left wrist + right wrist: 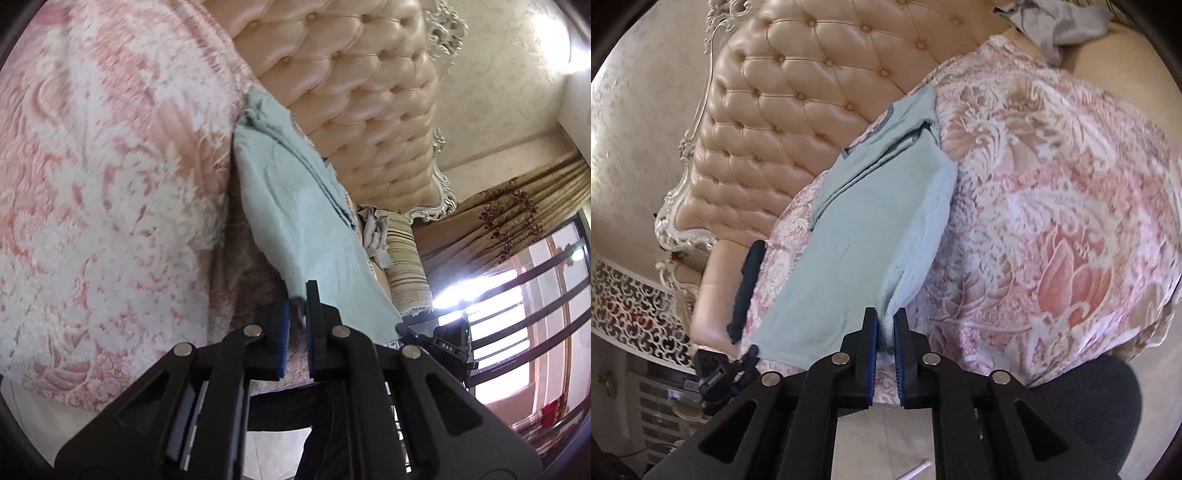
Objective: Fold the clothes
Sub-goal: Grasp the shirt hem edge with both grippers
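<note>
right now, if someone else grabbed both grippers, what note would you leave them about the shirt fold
Left gripper: shut on the near hem corner of the light green shirt.
Right gripper: shut on the other near hem corner, fabric bunched between the pads.
Shirt lies lengthwise on the pink floral blanket, collar end toward the tufted headboard. Its sides look already folded in, making a long narrow strip.
A grey garment lies crumpled farther off, not yet folded.
Left to do: probably carry the hem toward the collar to fold the strip in half, release, then take the grey piece.

Bright window glare, fisheye-warped edges, slight blur
</note>
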The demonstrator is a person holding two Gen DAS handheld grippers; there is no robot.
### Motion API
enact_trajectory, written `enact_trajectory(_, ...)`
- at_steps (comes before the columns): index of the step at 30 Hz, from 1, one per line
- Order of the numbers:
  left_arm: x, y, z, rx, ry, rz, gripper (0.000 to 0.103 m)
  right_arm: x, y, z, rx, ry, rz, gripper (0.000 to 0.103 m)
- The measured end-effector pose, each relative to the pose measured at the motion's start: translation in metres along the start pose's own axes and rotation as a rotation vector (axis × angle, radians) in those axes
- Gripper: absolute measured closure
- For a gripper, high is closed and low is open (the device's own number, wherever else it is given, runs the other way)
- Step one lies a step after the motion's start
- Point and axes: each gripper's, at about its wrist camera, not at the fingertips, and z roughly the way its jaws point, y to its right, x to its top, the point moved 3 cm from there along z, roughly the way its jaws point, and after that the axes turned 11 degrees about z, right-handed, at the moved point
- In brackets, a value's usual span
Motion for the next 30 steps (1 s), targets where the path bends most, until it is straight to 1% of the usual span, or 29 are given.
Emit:
enact_trajectory(4,-0.003,-0.002,-0.001,0.008,-0.004,-0.007,0.095,-0.001,0.009,0.004,0.088,0.007,0.076,0.095)
enact_trajectory(6,-0.004,-0.003,0.0,0.025,-0.01,0.0,0.095,-0.001,0.017,0.004,0.106,0.014,0.112,0.095)
enact_trajectory(12,-0.007,-0.009,0.005,0.071,-0.027,0.008,0.095,-0.001,0.036,0.009,0.078,-0.005,0.182,0.095)
enact_trajectory(14,-0.009,-0.011,0.006,0.086,-0.034,0.009,0.095,-0.003,0.042,0.017,0.037,-0.031,0.208,0.095)
enact_trajectory(15,-0.009,-0.012,0.007,0.093,-0.038,0.012,0.095,-0.004,0.046,0.019,0.035,-0.037,0.218,0.094)
enact_trajectory(16,-0.009,-0.012,0.007,0.097,-0.04,0.015,0.095,-0.004,0.049,0.02,0.033,-0.042,0.229,0.093)
enact_trajectory(17,-0.009,-0.013,0.007,0.103,-0.041,0.019,0.095,-0.005,0.052,0.021,0.032,-0.047,0.239,0.09)
enact_trajectory(18,-0.01,-0.013,0.007,0.112,-0.041,0.025,0.095,-0.006,0.055,0.023,0.03,-0.052,0.249,0.09)
enact_trajectory(22,-0.01,-0.014,0.008,0.135,-0.043,0.036,0.093,-0.006,0.056,0.031,-0.009,-0.067,0.249,0.089)
enact_trajectory(23,-0.01,-0.015,0.008,0.137,-0.042,0.031,0.093,-0.006,0.056,0.033,-0.011,-0.071,0.25,0.088)
enact_trajectory(25,-0.01,-0.017,0.008,0.143,-0.04,0.023,0.092,-0.007,0.057,0.036,-0.016,-0.079,0.25,0.081)
enact_trajectory(26,-0.009,-0.018,0.008,0.149,-0.041,0.02,0.091,-0.007,0.059,0.038,-0.028,-0.08,0.256,0.072)
enact_trajectory(27,-0.009,-0.018,0.008,0.158,-0.041,0.02,0.089,-0.007,0.06,0.04,-0.034,-0.08,0.262,0.062)
enact_trajectory(29,-0.008,-0.018,0.007,0.19,-0.033,0.032,0.078,-0.008,0.059,0.042,-0.029,-0.074,0.266,0.059)
enact_trajectory(30,-0.008,-0.018,0.006,0.207,-0.027,0.039,0.064,-0.009,0.058,0.042,-0.034,-0.072,0.26,0.057)
